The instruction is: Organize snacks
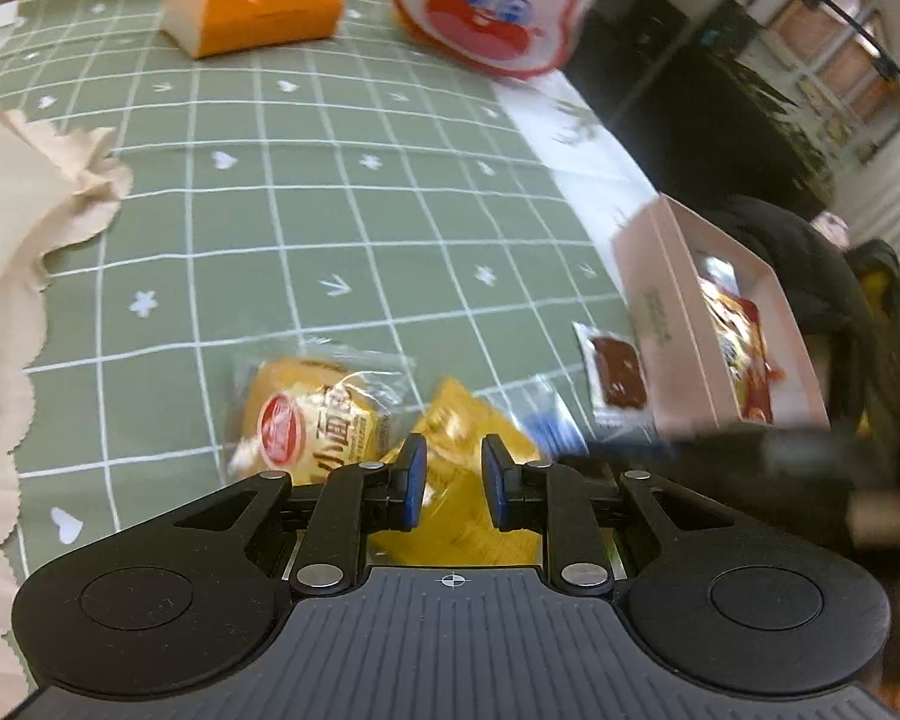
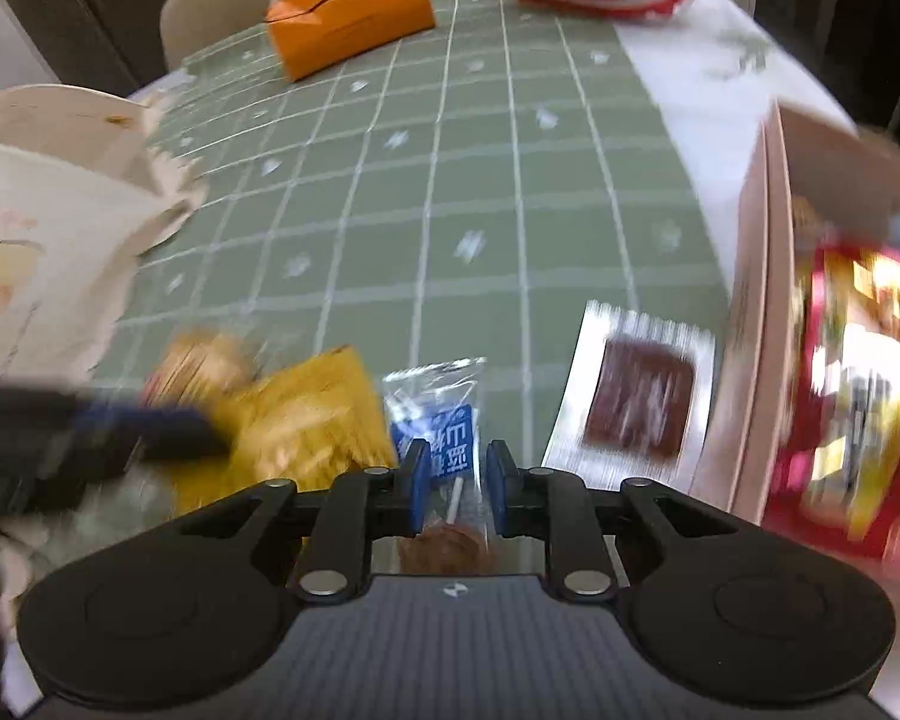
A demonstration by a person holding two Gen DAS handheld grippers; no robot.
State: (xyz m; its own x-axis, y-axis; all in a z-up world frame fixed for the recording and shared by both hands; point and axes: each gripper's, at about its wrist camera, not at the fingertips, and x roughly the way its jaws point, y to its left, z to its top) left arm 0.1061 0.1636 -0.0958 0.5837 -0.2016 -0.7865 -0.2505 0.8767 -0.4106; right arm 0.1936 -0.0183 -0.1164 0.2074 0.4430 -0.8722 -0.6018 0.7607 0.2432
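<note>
My left gripper (image 1: 452,480) is open above a yellow snack packet (image 1: 474,480) on the green checked tablecloth (image 1: 306,192). A small bread packet (image 1: 312,414) lies just left of it. My right gripper (image 2: 456,480) is open over a clear-and-blue lollipop wrapper (image 2: 444,420); the brown lollipop head sits between the fingers near their base. A brown snack in a clear wrapper (image 2: 639,399) lies to its right, beside a pink box (image 2: 756,276) that holds red snack packets (image 2: 852,396). The left gripper shows blurred at the left of the right wrist view (image 2: 120,432).
An orange tissue pouch (image 1: 252,0) and a red-and-white cartoon bag (image 1: 498,6) sit at the far end of the table. Beige cloth (image 1: 12,228) lies along the left edge. A chair (image 2: 210,6) stands beyond the table.
</note>
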